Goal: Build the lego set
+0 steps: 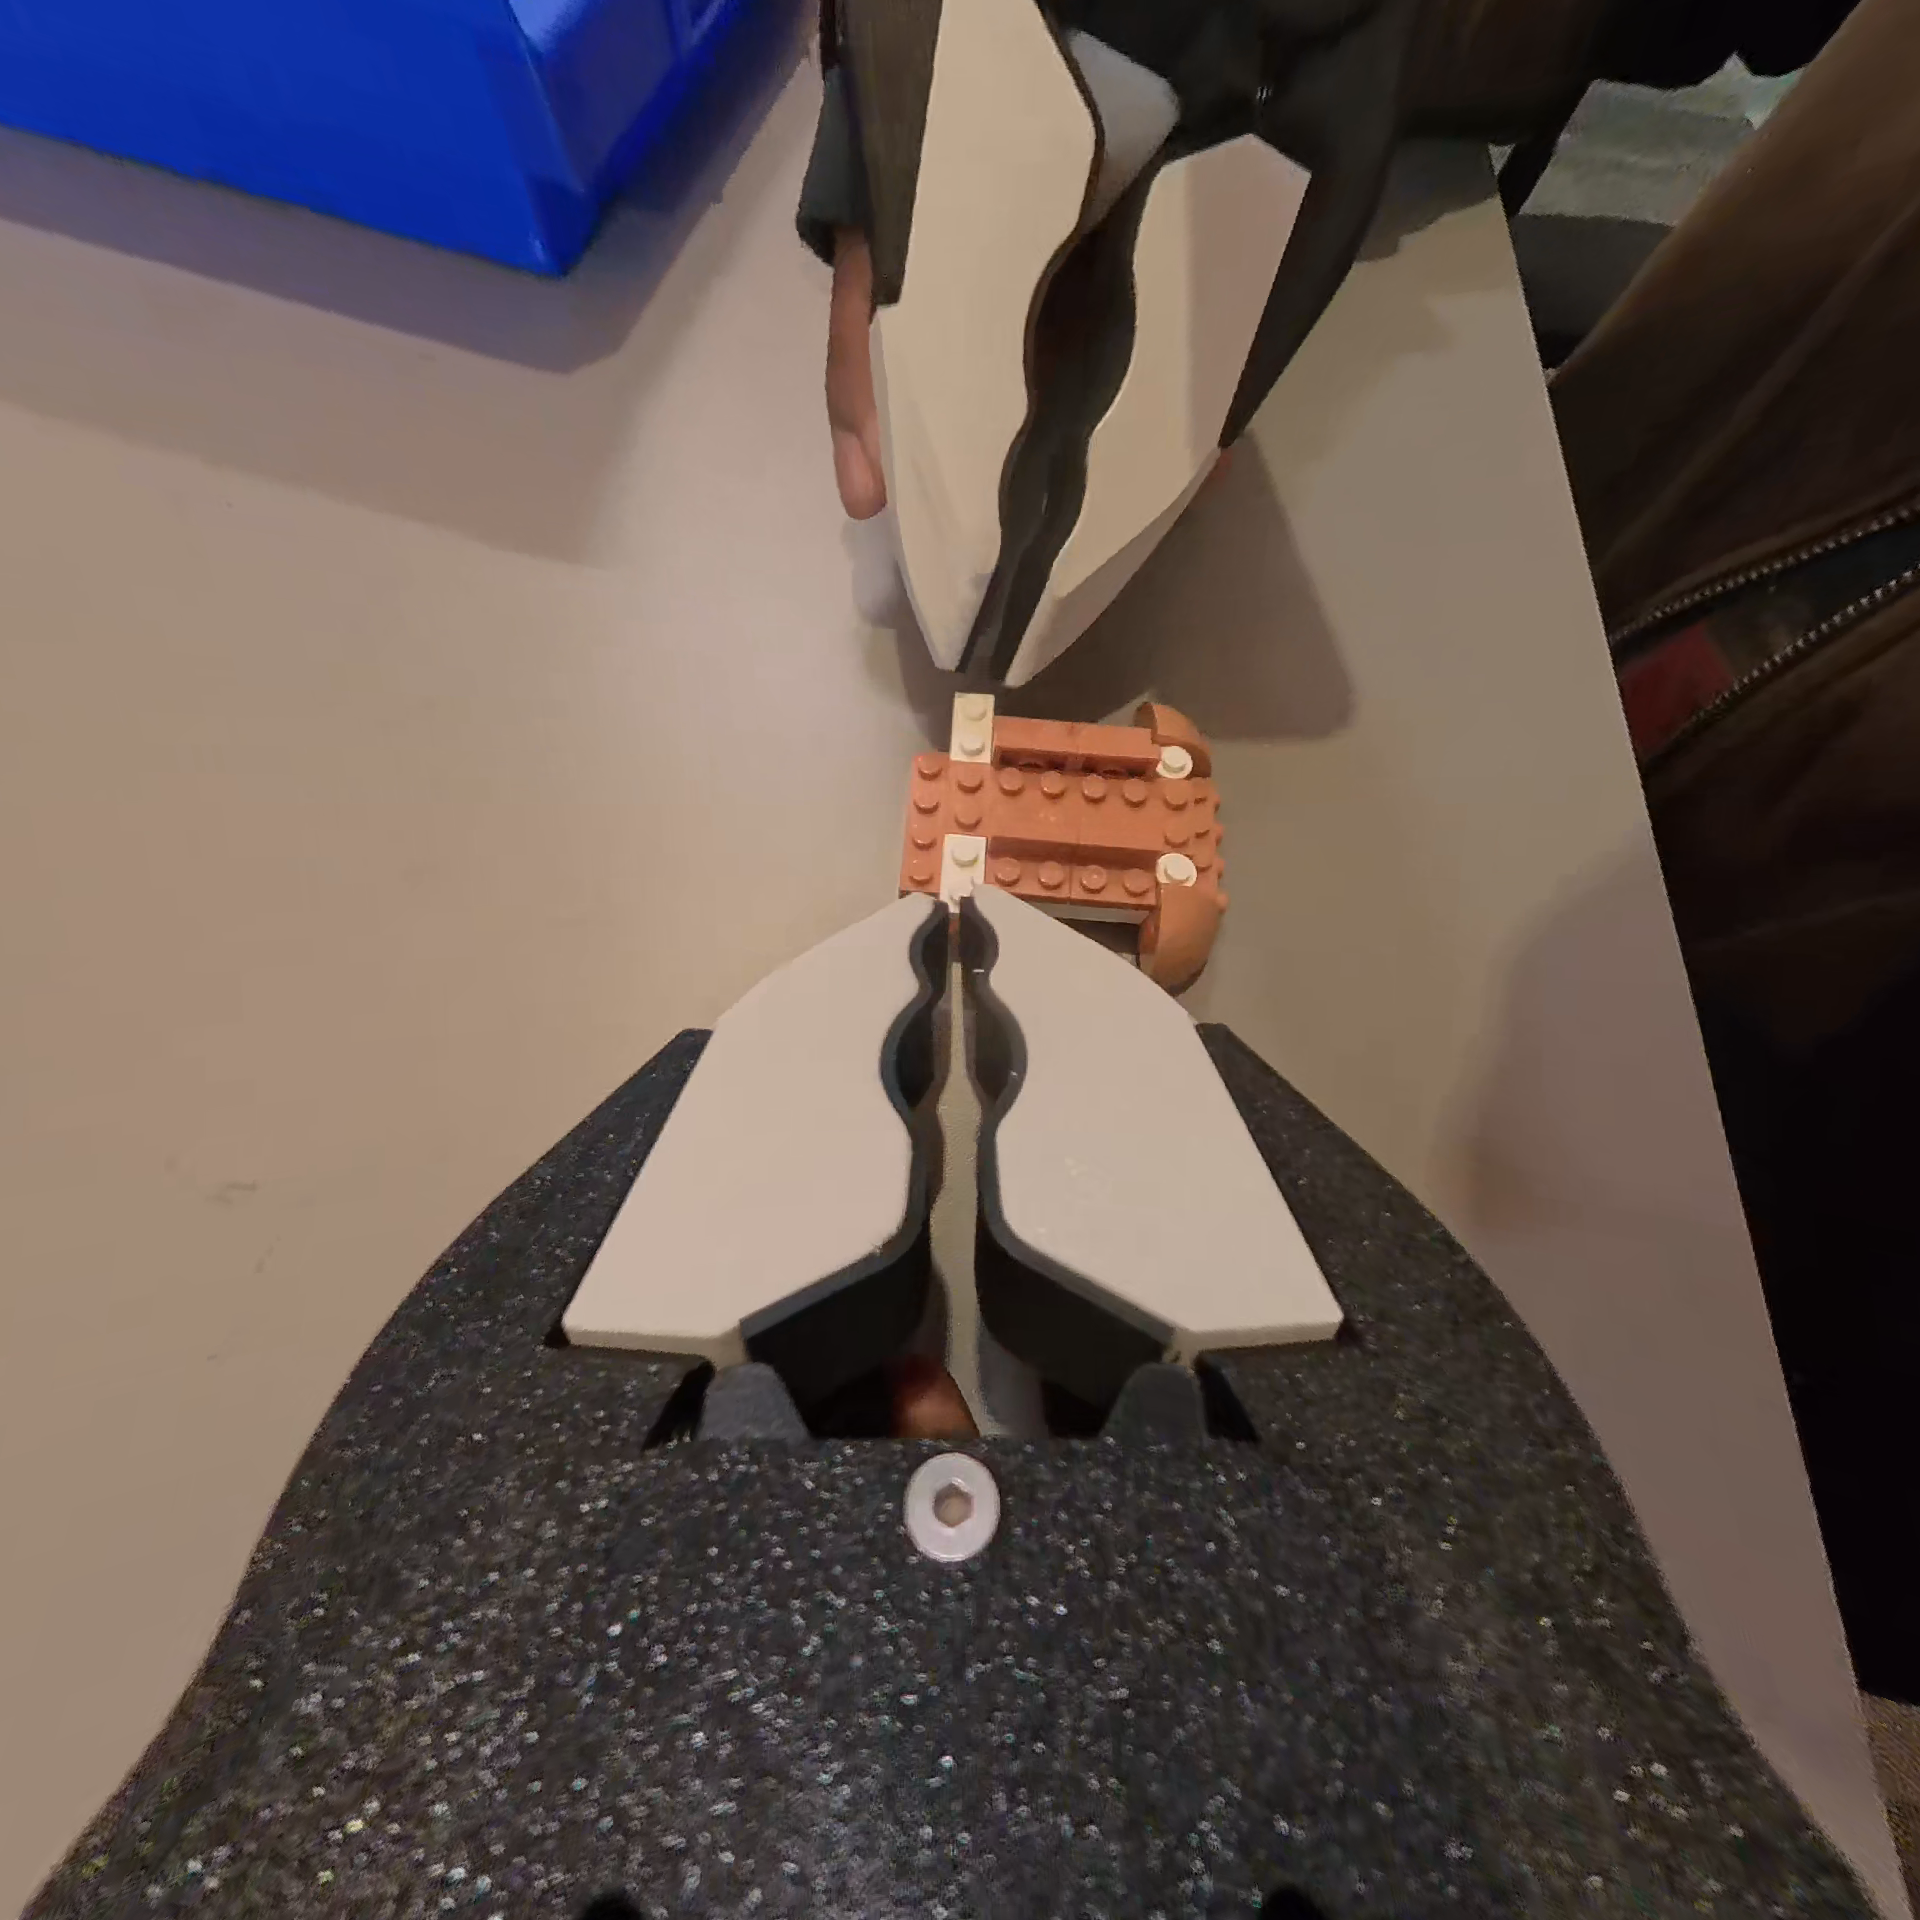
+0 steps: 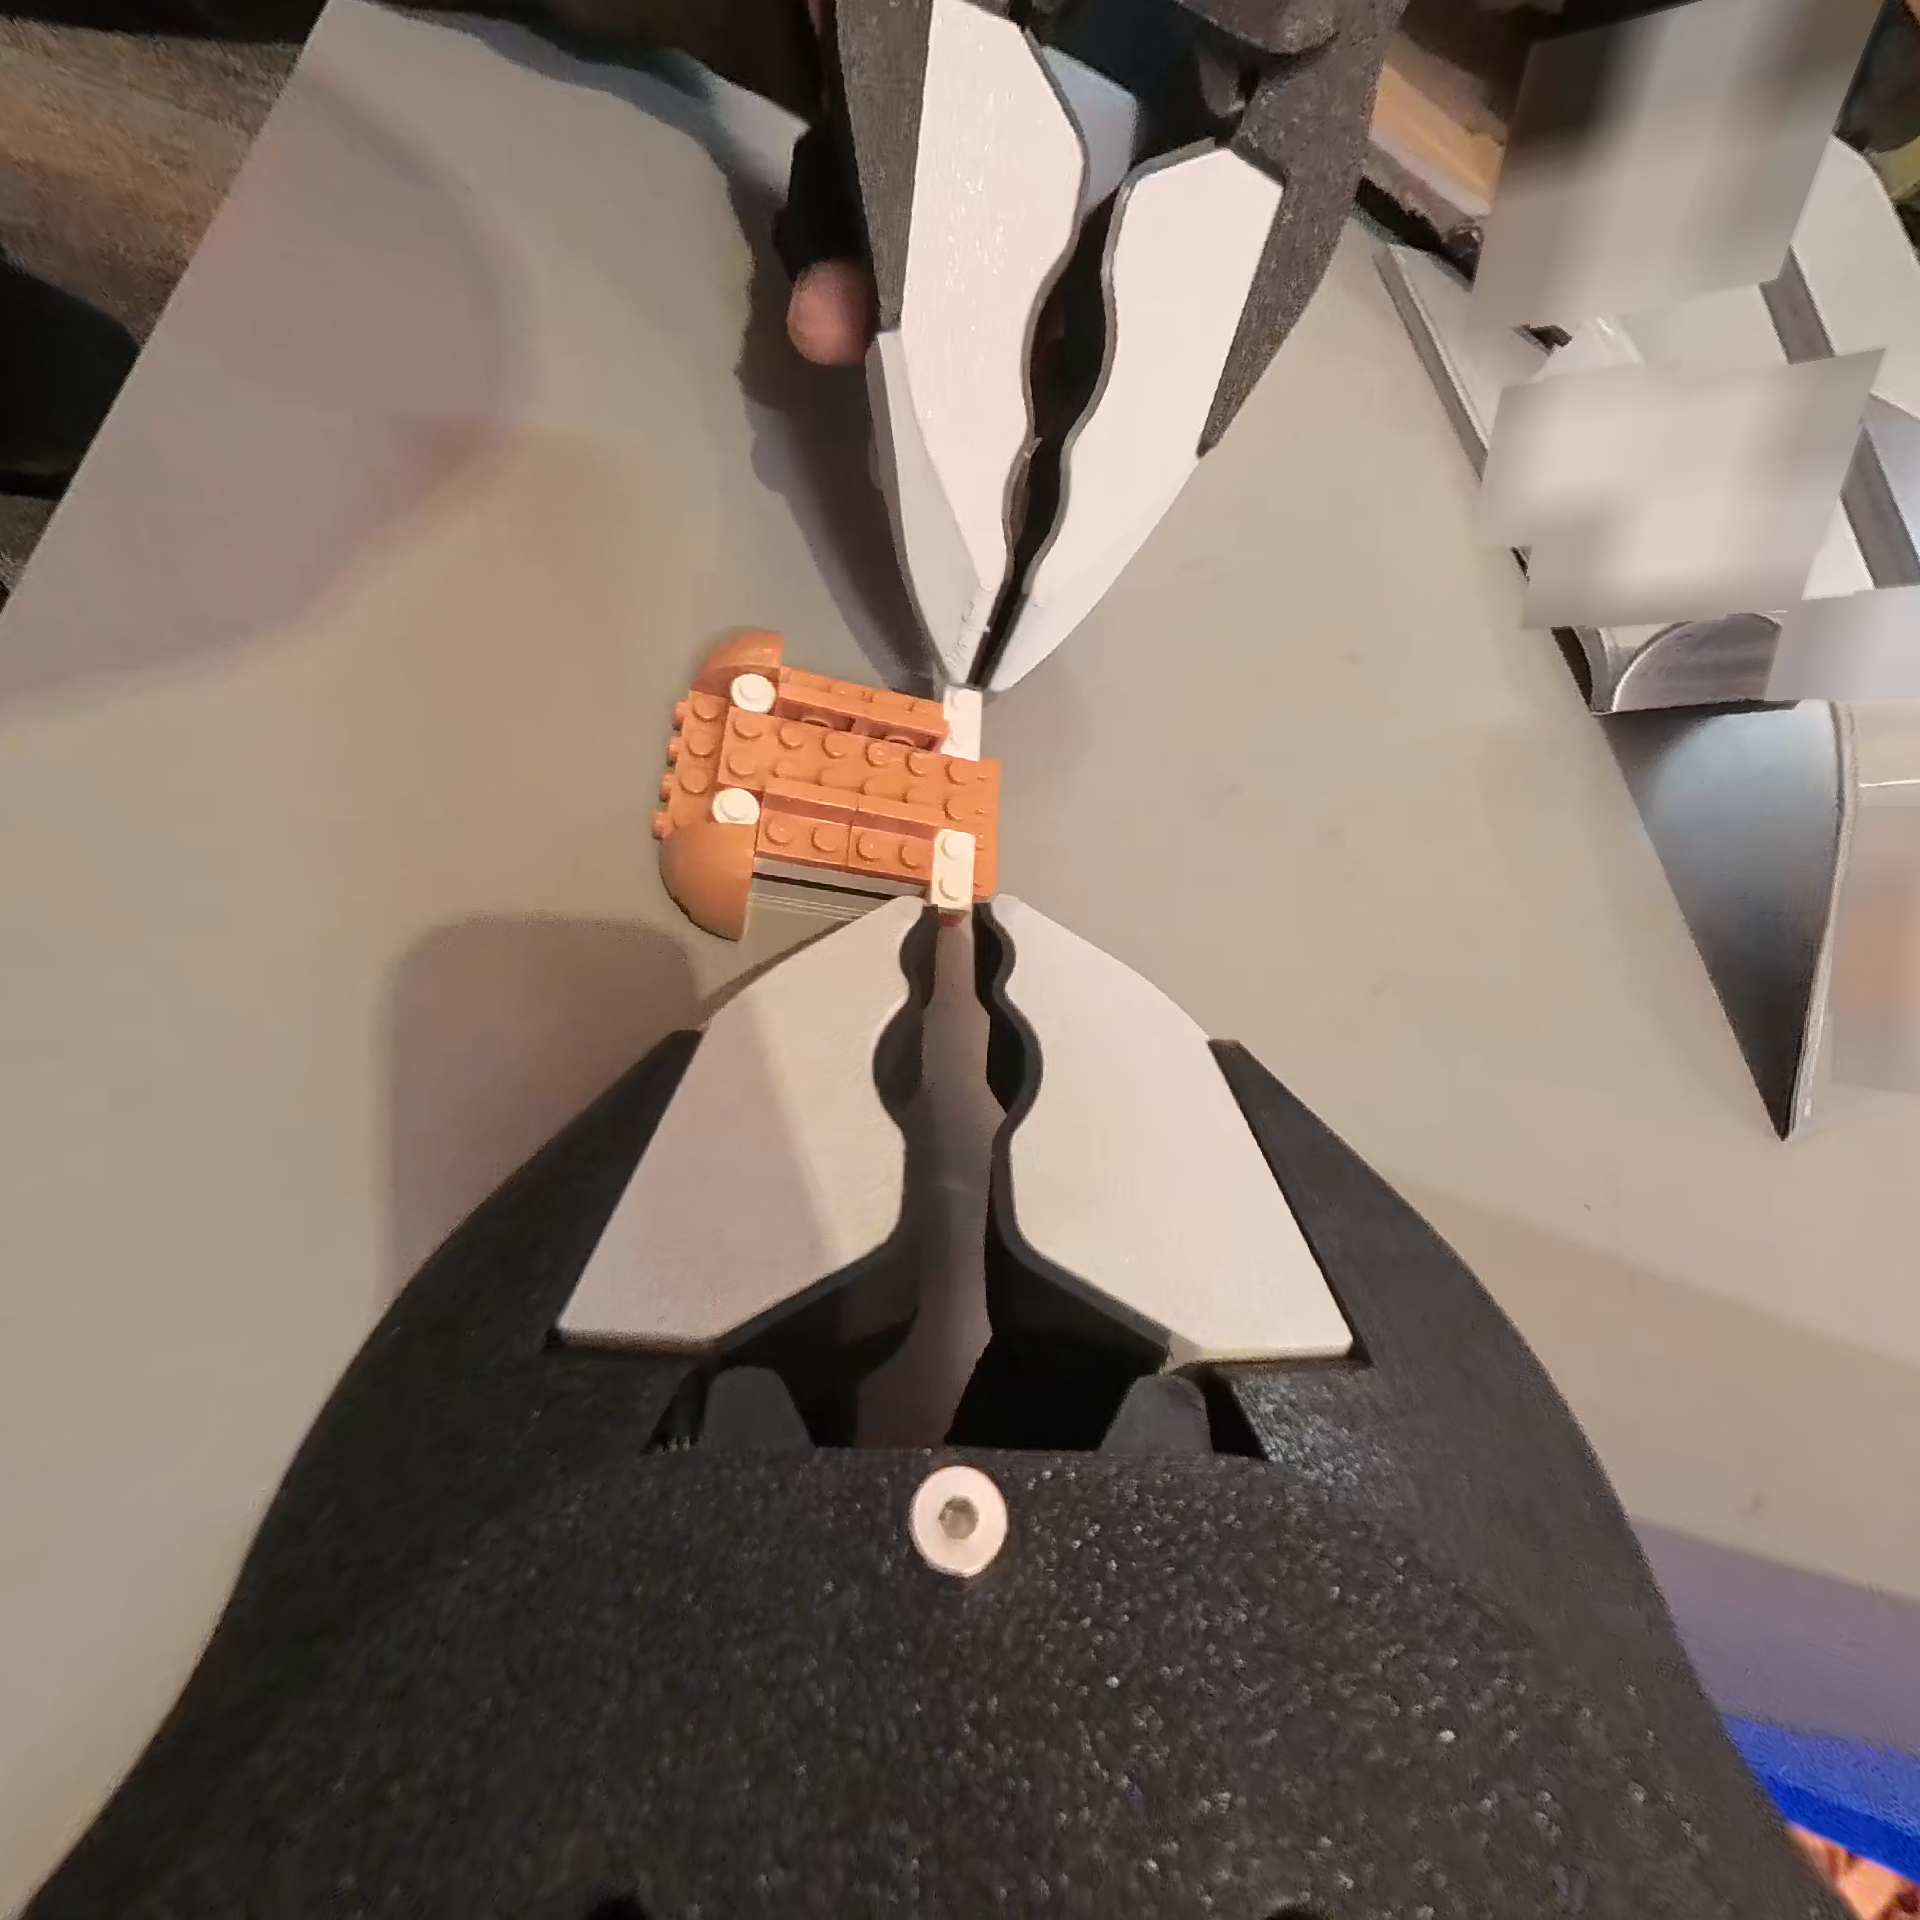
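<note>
The orange build (image 1: 1060,821) sits on the counter (image 1: 416,831) between both tongs. Left tongs (image 1: 961,904) and right tongs (image 2: 956,914) are nearly closed, each pinching a white plate (opposite sides). Step: seating them; next, firm, even pressing.

Beige table (image 1: 416,831), blue bin (image 1: 312,114) at far corner, warm light.

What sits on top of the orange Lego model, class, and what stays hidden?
On the orange Lego model: orange bricks in two rows, two white round studs and two white plates. Both closed grippers cover those plates' outer ends; the model's underside is unseen.
</note>
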Motion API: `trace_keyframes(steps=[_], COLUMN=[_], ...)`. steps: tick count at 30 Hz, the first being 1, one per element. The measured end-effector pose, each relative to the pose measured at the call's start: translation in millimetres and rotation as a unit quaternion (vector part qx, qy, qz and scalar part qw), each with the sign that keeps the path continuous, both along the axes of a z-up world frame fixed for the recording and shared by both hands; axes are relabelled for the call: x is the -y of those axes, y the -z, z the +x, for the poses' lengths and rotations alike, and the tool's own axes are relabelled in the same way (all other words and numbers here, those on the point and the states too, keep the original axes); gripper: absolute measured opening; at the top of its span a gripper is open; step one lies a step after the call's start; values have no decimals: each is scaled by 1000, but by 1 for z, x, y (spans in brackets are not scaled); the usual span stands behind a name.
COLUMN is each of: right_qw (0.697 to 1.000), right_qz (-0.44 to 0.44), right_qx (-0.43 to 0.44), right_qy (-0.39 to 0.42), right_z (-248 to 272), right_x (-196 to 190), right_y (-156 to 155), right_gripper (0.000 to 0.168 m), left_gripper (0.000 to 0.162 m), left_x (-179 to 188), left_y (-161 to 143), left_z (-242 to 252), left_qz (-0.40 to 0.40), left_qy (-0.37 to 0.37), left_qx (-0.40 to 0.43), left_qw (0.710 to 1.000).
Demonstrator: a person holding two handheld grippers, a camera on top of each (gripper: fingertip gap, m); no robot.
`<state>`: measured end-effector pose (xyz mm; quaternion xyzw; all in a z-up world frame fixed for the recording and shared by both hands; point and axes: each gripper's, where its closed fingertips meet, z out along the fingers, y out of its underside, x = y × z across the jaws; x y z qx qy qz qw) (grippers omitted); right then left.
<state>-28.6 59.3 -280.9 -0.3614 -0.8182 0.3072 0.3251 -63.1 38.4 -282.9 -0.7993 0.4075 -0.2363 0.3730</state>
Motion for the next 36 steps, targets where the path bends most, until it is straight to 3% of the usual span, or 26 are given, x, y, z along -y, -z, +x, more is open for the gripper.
trace_keyframes(steps=[6,10,15,19,22,28,33,36], right_qw=[1000,1000,996,983,974,962,953,952], right_qz=[10,14,8,58,62,50,14,-9], right_qx=[4,-7,-57,-129,-166,-201,-222,-224], right_qy=[2,15,64,118,143,175,205,208], right_z=[-1,1,2,1,2,7,12,15], right_x=[-1,-8,-30,-54,-61,-72,-82,-81], right_y=[3,0,-12,-24,-32,-44,-55,-58], right_gripper=[1,5,11,12,12,9,0,0], left_gripper=[0,7,17,21,24,18,0,0], left_x=[0,-2,-26,-58,-61,-56,-54,-55], left_y=[1,-1,-12,-39,-59,-76,-80,-84], left_z=[2,-2,-33,-76,-99,-118,-124,-124], left_qz=[-1,6,63,180,239,273,276,281], left_qy=[3,-14,-100,-238,-314,-371,-384,-391], left_qx=[-5,-5,-3,12,38,90,110,107], left_qw=[1000,1000,993,954,918,883,874,870])
